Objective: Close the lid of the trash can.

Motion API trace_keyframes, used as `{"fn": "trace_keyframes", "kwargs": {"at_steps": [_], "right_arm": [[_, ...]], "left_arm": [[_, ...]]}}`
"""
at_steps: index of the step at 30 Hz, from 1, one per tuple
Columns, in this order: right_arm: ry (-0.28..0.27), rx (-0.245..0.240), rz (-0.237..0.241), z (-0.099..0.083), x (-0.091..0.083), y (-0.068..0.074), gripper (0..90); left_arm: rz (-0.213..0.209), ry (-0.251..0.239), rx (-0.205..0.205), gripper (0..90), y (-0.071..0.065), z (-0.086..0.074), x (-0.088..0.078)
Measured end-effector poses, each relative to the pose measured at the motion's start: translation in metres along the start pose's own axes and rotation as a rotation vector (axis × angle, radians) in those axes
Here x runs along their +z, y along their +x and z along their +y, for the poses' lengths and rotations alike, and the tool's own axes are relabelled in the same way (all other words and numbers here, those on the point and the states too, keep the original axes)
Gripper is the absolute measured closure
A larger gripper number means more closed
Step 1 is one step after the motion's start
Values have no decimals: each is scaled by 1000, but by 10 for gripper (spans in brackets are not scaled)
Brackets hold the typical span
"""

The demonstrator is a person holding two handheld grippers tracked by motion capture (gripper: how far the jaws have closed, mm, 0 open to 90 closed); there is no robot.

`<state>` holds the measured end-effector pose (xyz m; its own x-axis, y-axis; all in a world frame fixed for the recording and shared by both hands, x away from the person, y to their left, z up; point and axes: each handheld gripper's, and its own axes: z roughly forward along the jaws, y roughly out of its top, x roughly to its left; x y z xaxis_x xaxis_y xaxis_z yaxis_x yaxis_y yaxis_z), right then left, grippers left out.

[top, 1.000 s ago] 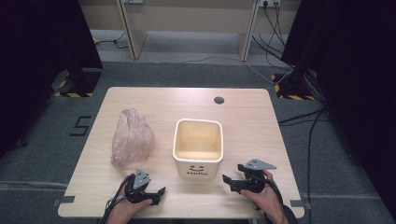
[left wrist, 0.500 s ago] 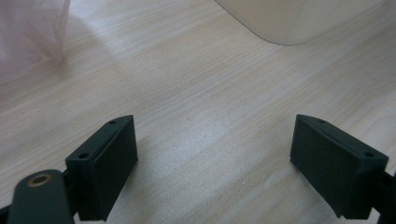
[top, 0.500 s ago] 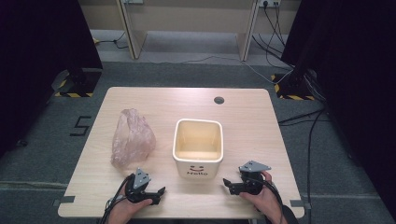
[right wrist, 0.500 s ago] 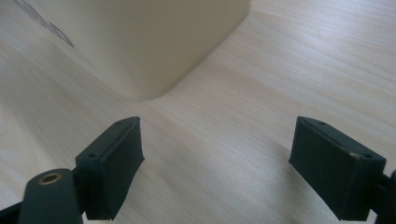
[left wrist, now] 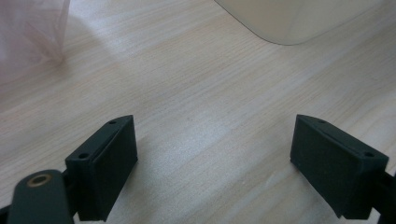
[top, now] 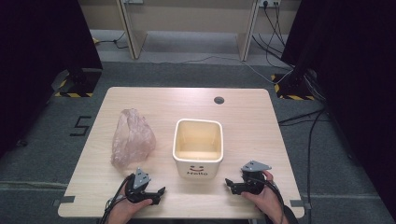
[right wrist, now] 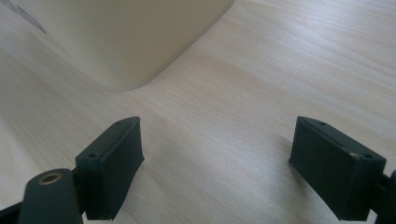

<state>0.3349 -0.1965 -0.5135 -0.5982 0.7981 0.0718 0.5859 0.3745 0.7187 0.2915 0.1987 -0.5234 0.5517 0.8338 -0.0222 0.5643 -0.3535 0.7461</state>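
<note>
I have both grippers low at the near edge of the light wooden table (top: 261,121). My left gripper (top: 159,192) rests with jaws spread wide, nothing between them, only bare wood. My right gripper (top: 230,183) is likewise spread and empty. The cream square plastic bin with a smiley face and "Hello" on its front (top: 198,148) stands upright between the two, near both, touching neither. The crumpled translucent pink plastic bag (top: 132,138) lies left of the bin, just beyond my left gripper.
</note>
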Motion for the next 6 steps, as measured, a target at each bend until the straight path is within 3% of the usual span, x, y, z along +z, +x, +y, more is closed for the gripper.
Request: {"fn": "trace_keyframes", "kwargs": {"at_steps": [6], "right_arm": [[-6,16,-10,0,-1,-3,171]], "left_arm": [[0,0,0,138,0,0,0]]}}
